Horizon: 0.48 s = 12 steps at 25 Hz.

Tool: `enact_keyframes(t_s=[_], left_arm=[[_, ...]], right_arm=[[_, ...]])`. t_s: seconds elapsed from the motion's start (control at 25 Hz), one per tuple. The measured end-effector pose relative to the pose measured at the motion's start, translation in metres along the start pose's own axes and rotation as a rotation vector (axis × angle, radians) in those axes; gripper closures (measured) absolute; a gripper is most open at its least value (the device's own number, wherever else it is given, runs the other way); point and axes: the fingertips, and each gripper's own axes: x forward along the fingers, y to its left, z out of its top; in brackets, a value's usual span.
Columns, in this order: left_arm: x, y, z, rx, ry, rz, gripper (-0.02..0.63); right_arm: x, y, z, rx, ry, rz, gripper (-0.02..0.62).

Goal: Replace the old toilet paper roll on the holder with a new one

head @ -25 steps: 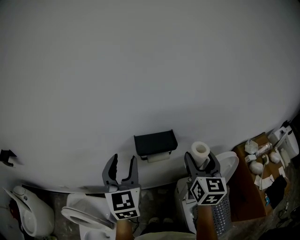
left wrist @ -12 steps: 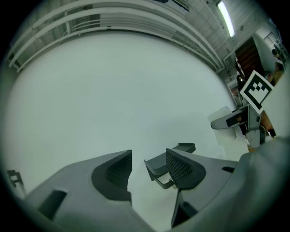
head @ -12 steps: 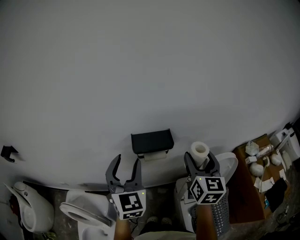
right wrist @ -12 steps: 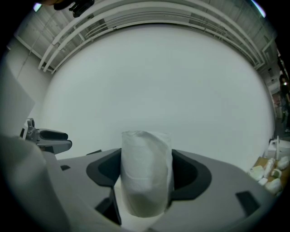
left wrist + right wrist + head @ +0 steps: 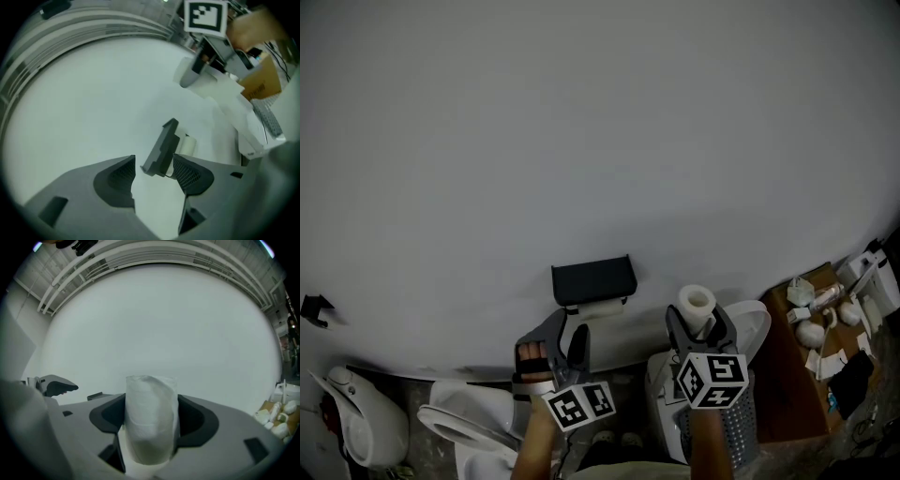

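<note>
1. Left tongs (image 5: 154, 161): jaws stand wide and have just been opening. Nothing sits between the pads. The tool lies turned on its side, most likely so that the gap suits the roll it is after.
2. Holder (image 5: 161, 149): black, fixed to the wall (image 5: 581, 141), straight ahead of the left tongs' gap and apart from them. Its lid shows edge-on along the line of the jaws.
3. Old roll (image 5: 188, 145): pale, tucked under the holder, just beyond the left tongs' right-hand jaw tip. Not touched.
4. Right tongs (image 5: 699, 324): closed on the new roll (image 5: 697, 302), pads pressed on both sides of its body. The roll stands upright with its top and core hole clear above the tips.
5. The right tongs sit off to the right of the left pair, away from the holder. They seem parked there so that the empty pair has room to work.
6. Judgement: removal of the old roll is the step in hand and is not yet done. The new roll waits its turn.
</note>
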Motion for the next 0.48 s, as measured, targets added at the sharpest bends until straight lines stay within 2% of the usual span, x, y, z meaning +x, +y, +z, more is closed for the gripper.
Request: enact_keyframes(t_s=[0.12, 0.28, 0.48], left_arm=[[0.01, -0.024, -0.003, 0.135, 0.033, -0.044, 0.362], [0.022, -0.045, -0.003, 0.189, 0.05, -0.092, 0.362], [0.031, -0.06, 0.003, 0.243, 0.036, -0.1, 0.362]], right_arm=[[-0.002, -0.005, -0.001, 0.002, 0.002, -0.013, 0.287], [-0.003, -0.012, -0.002, 0.004, 0.004, -0.029, 0.287], [-0.003, -0.021, -0.002, 0.011, 0.006, -0.051, 0.287]])
